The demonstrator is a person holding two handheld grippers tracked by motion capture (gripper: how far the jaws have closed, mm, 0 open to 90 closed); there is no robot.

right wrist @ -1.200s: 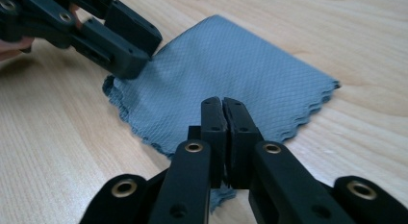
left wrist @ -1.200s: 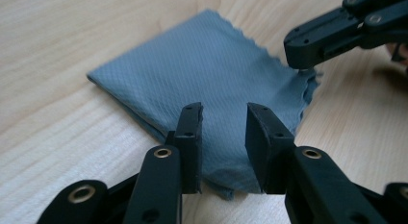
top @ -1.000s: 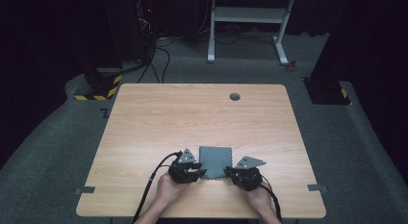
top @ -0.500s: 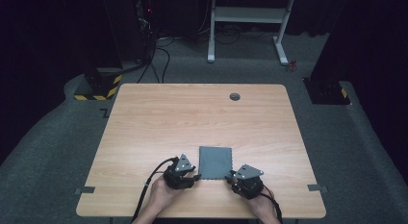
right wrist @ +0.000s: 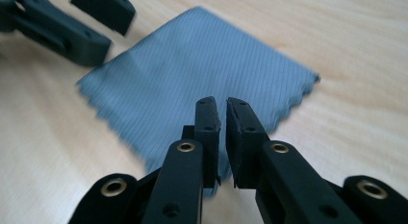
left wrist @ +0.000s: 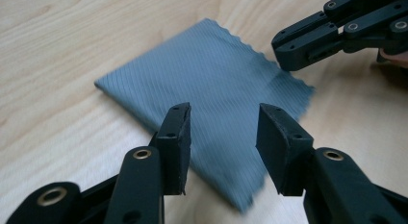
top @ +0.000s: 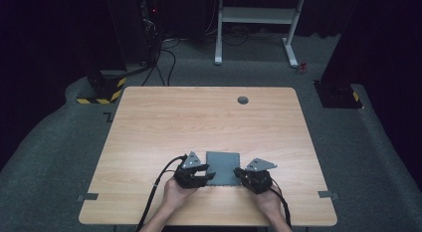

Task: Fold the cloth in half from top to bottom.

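A grey-blue ribbed cloth (top: 223,165) with pinked edges lies flat on the wooden table, near its front edge. My left gripper (top: 208,175) is at the cloth's near-left corner. In the left gripper view its jaws (left wrist: 222,123) stand open and have just been widening, with the cloth (left wrist: 211,75) beneath the gap and untouched by the pads. My right gripper (top: 239,173) is at the near-right corner. Its jaws (right wrist: 222,113) have just closed to a thin slit over the cloth (right wrist: 192,75). I cannot tell whether fabric is pinched.
The wooden table (top: 199,117) has a round cable grommet (top: 242,99) near its far edge. A black cable (top: 154,192) trails off the front from the left gripper. Behind the table are a white frame (top: 259,15) and a stand with yellow-black stripes (top: 99,95).
Half a second ago both hands sat slightly back toward the front edge. They are now at the cloth's near corners again. The cloth has not moved.
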